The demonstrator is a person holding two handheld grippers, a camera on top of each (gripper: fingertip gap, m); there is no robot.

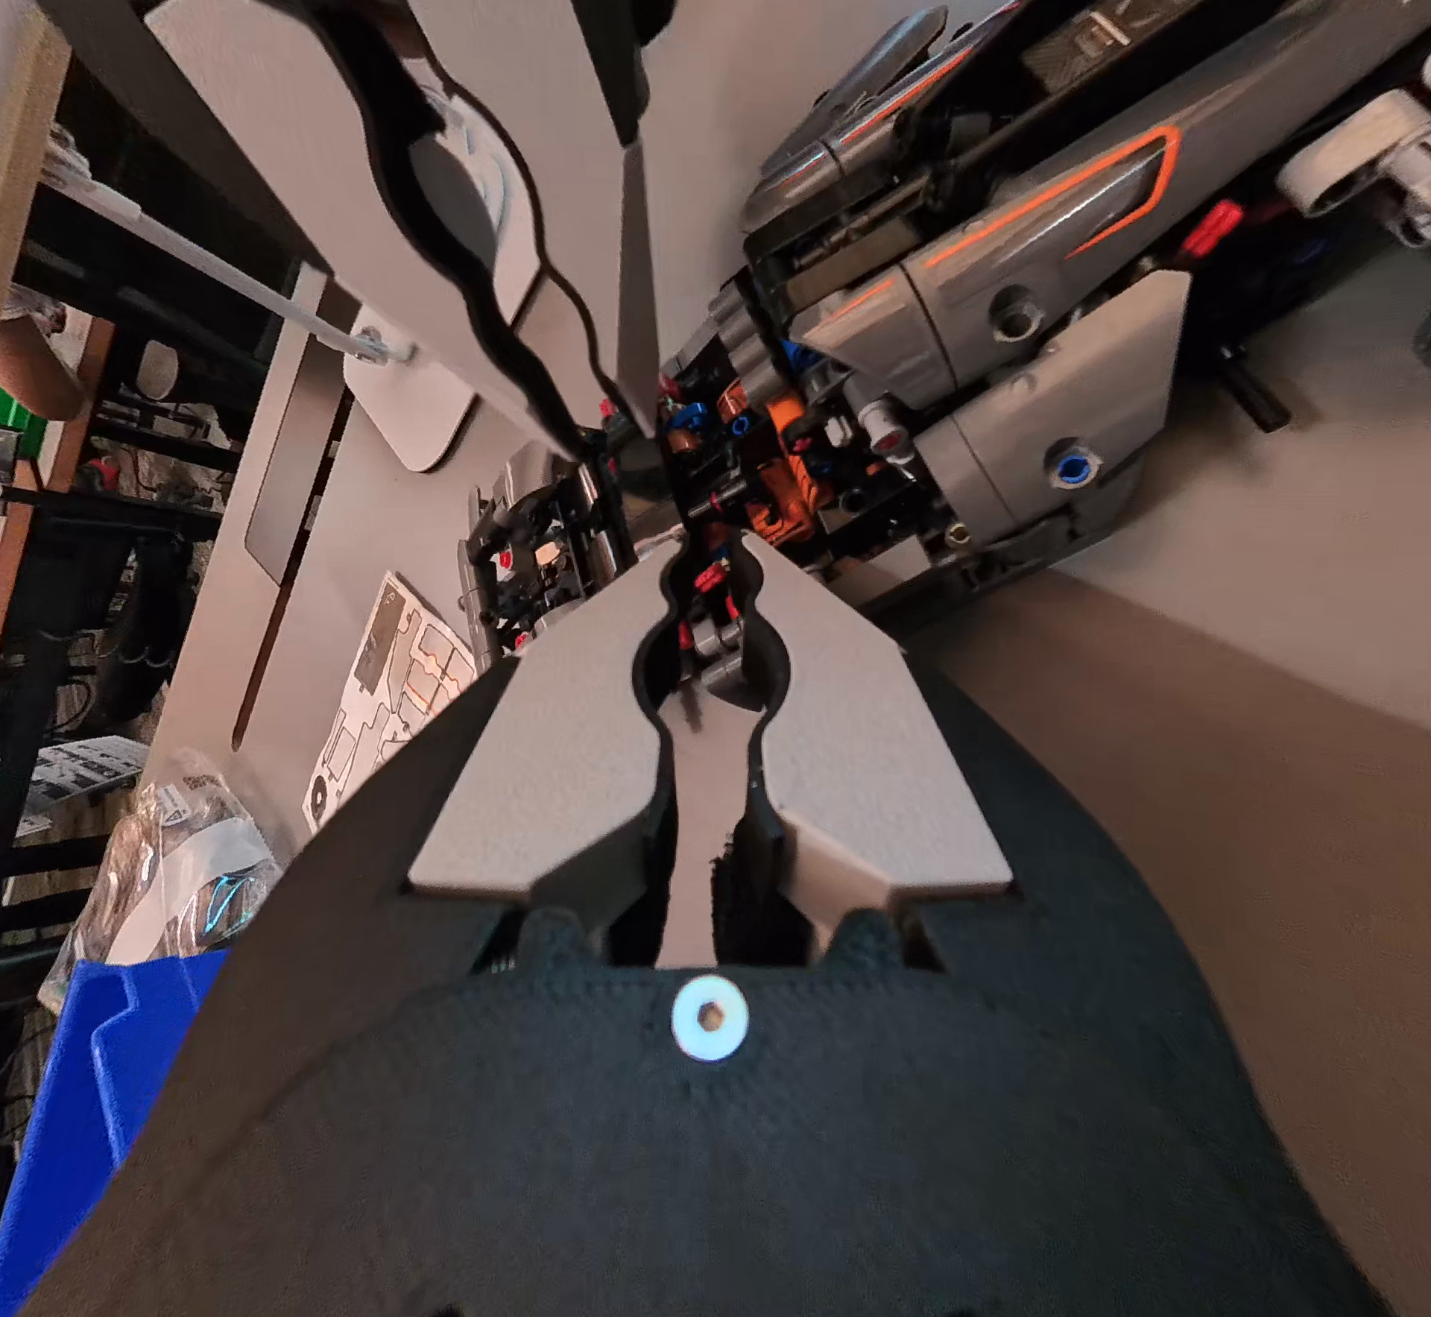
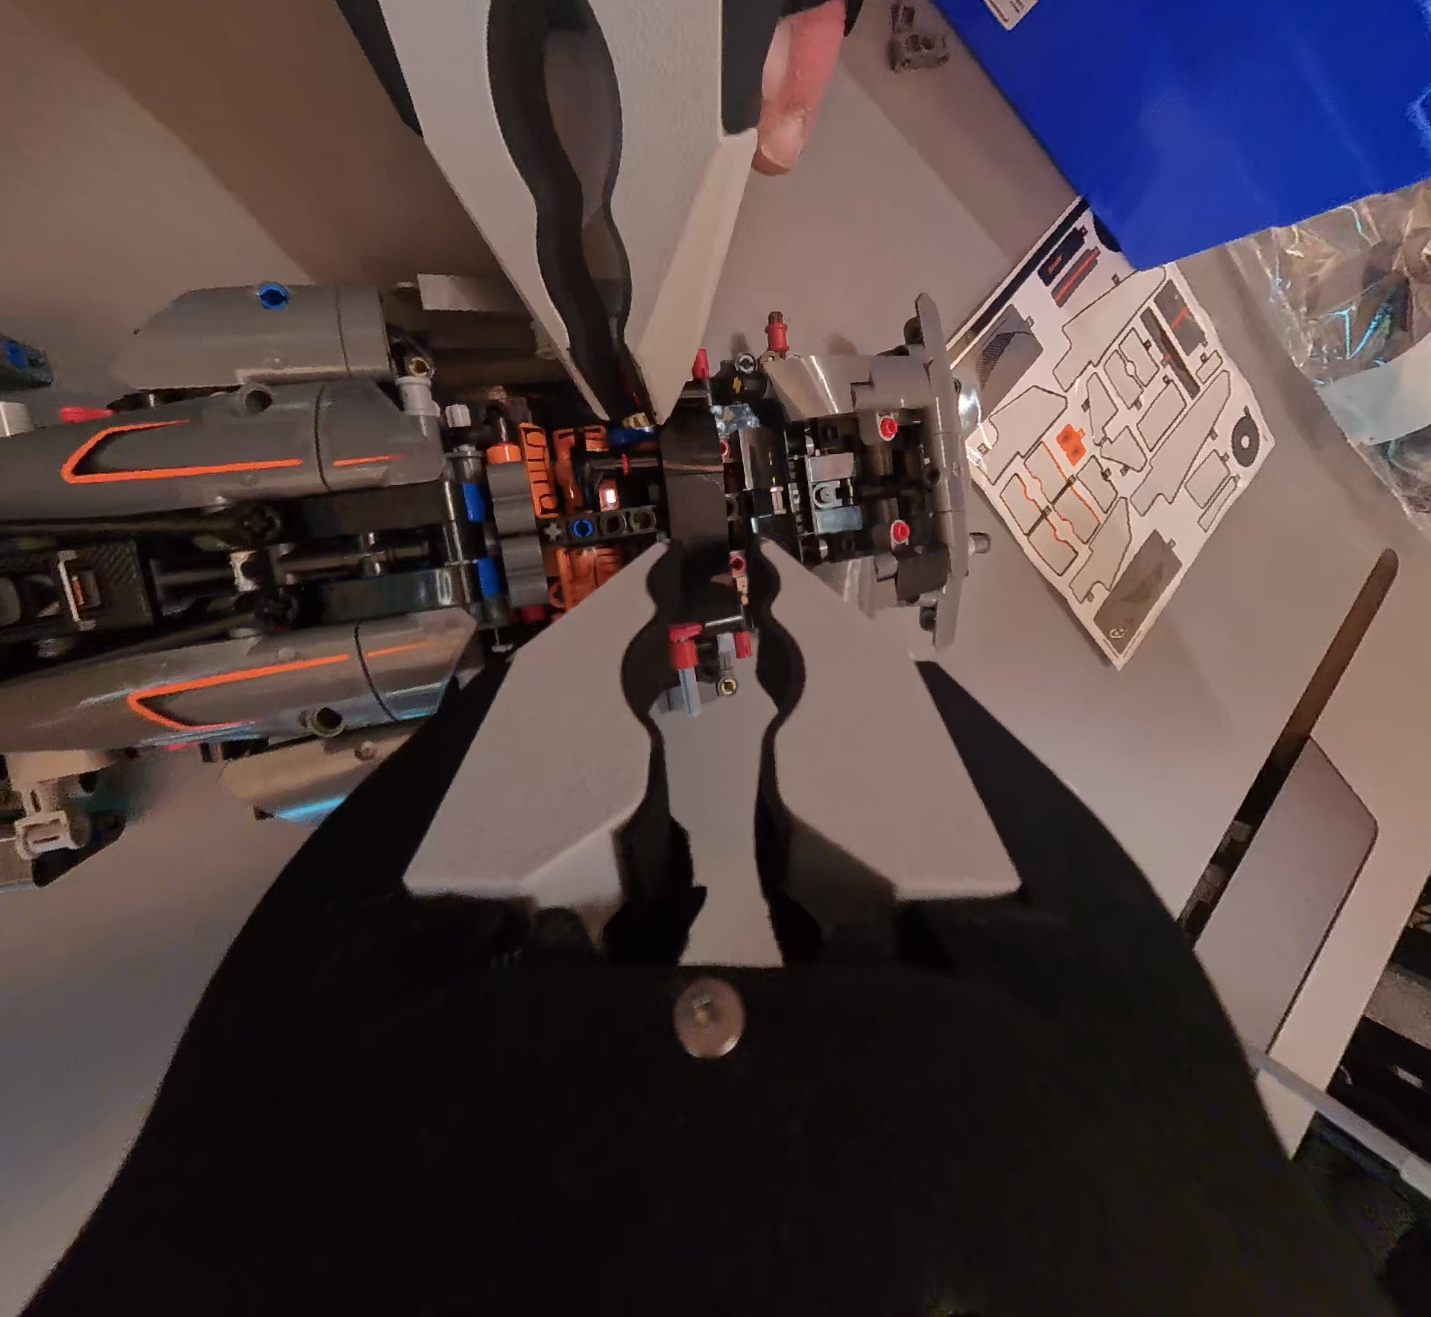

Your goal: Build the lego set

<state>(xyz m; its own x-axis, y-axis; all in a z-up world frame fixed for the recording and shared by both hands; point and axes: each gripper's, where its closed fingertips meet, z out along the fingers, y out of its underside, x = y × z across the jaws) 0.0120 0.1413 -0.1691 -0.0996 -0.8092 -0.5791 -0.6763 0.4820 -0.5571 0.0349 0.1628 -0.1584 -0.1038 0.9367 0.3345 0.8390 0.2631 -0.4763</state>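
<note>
A long dark grey lego car (image 1: 1045, 219) with orange stripes lies on the white table (image 1: 1278, 428). Its open end shows orange, blue and black parts. A smaller grey and black sub-assembly (image 2: 867, 490) sits against that end; it also shows in the left wrist view (image 1: 534, 560). My left gripper (image 1: 706, 552) is shut on red and grey parts at the junction. My right gripper (image 2: 714, 550) comes from the opposite side and is shut on the sub-assembly's black block (image 2: 693, 498). Each gripper shows in the other's view, the right (image 1: 619, 436) and the left (image 2: 643, 412). The car also fills the left of the right wrist view (image 2: 232, 459).
A sticker sheet (image 2: 1107, 474) lies just past the sub-assembly, with a blue bin (image 2: 1239, 79) and clear plastic bags (image 2: 1363, 335) beyond it. A small grey loose piece (image 2: 917, 45) lies near the bin. A silver flat stand (image 2: 1301, 877) sits near the table edge. A person's finger (image 2: 790, 95) rests on the left gripper. The left gripper's tips are roughly 4 cm from the right gripper's.
</note>
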